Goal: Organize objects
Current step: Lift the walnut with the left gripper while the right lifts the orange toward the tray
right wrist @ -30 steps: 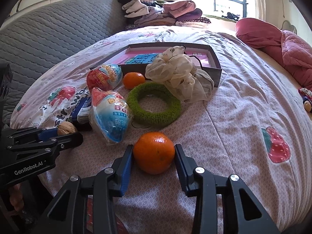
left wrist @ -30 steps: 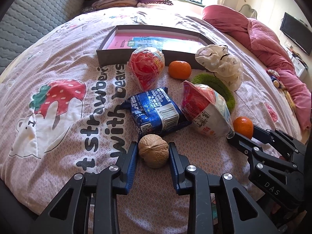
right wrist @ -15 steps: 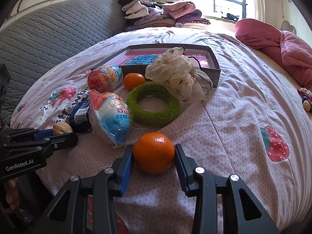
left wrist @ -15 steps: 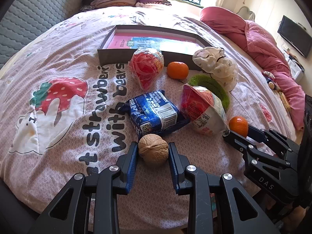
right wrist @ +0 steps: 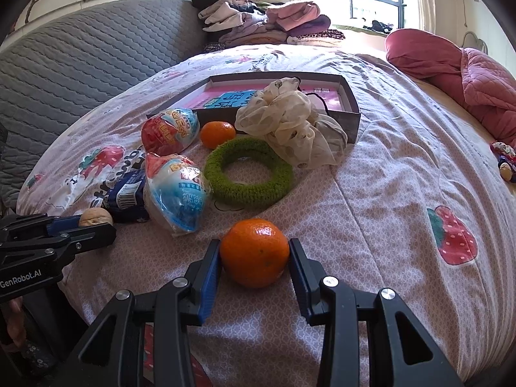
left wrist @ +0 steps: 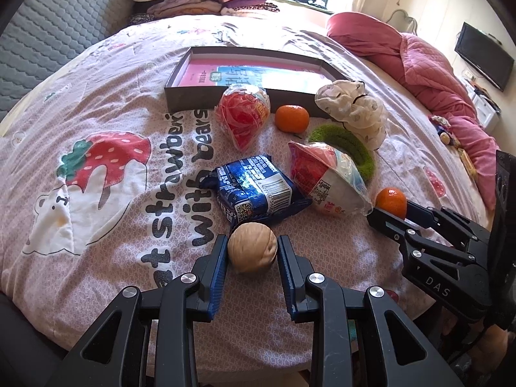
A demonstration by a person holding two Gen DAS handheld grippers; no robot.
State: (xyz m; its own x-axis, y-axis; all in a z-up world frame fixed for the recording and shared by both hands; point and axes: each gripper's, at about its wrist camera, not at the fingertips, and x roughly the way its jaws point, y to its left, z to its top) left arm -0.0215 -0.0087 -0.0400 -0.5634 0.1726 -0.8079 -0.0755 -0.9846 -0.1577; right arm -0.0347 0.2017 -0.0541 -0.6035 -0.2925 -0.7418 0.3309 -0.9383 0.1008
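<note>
My left gripper (left wrist: 252, 253) is shut on a tan walnut (left wrist: 252, 247) just in front of a blue snack packet (left wrist: 254, 190). My right gripper (right wrist: 254, 258) is shut on an orange tangerine (right wrist: 254, 251) low over the pink bedspread; the same tangerine (left wrist: 391, 200) shows at the right gripper's tip in the left wrist view. The walnut (right wrist: 95, 217) and the left gripper (right wrist: 96, 232) show at the left of the right wrist view. A shallow dark box (left wrist: 193, 96) holding a pink book lies further back.
Between the grippers and the box (right wrist: 351, 119) lie two wrapped egg-shaped toys (left wrist: 243, 116) (left wrist: 325, 177), a second tangerine (left wrist: 292, 117), a green fuzzy ring (right wrist: 248, 174) and a cream cloth scrunchie (right wrist: 290, 125). Folded clothes (right wrist: 258, 22) and a pink quilt (right wrist: 467, 77) are beyond. The bed edge is close below.
My left gripper has drawn back a little with the walnut, away from the blue packet. The right gripper and its tangerine have stayed put.
</note>
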